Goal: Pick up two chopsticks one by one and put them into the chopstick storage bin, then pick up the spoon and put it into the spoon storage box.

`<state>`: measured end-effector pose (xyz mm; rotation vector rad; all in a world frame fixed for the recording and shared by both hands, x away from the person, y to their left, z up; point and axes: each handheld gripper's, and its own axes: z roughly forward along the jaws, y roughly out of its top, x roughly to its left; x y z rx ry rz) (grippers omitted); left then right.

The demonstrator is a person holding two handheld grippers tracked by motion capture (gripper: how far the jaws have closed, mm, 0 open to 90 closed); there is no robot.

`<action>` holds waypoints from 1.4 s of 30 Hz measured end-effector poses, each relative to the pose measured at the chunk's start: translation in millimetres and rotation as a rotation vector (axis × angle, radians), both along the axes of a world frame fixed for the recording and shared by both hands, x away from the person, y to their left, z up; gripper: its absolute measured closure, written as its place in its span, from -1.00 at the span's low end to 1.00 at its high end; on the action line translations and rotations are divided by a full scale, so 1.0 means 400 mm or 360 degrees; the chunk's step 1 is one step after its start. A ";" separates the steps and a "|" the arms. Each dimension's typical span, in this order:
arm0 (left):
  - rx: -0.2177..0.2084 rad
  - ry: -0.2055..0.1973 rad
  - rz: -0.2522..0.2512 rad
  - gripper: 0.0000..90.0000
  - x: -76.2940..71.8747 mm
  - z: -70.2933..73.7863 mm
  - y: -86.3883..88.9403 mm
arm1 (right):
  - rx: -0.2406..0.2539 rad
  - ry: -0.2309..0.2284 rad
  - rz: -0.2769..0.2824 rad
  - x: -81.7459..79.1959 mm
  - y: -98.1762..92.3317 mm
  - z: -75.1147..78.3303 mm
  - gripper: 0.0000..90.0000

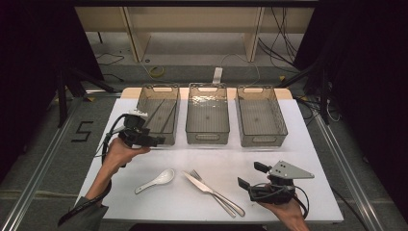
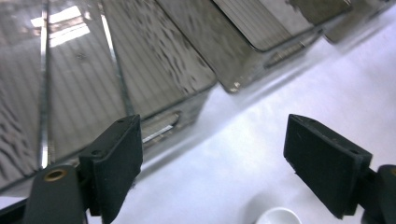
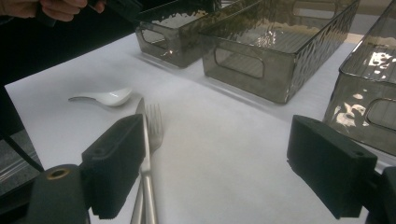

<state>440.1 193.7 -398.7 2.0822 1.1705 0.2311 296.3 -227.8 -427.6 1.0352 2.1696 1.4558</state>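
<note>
At the table's left, the left gripper hangs at the near rim of the left bin, jaws spread wide with nothing between them. Two chopsticks lie slanted in that bin. In the left gripper view the bin's front wall sits just past the left jaw, with bare white table beyond.

Nearer the person, a white ceramic spoon lies alone, well apart from the bins. Just right of it, a knife and a fork lie touching, slanting toward the near edge.

Behind them stand the middle bin and the right bin.

The right gripper rests near the front right edge, jaws wide open and empty, pointing toward the knife.
</note>
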 end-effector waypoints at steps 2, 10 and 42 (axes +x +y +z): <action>0.0016 -0.0008 -0.0010 -0.60 -0.006 -0.001 -0.003 | 0.0000 0.0000 0.0002 0.000 0.000 0.000 -0.55; 0.0027 -0.0018 -0.0087 -0.64 -0.049 -0.010 -0.016 | 0.0002 0.0013 0.0008 0.005 -0.003 -0.005 -0.55; 0.0280 0.0105 -0.0166 -0.65 -0.148 -0.047 -0.013 | -0.0033 0.0019 0.0006 0.004 0.000 -0.011 -0.55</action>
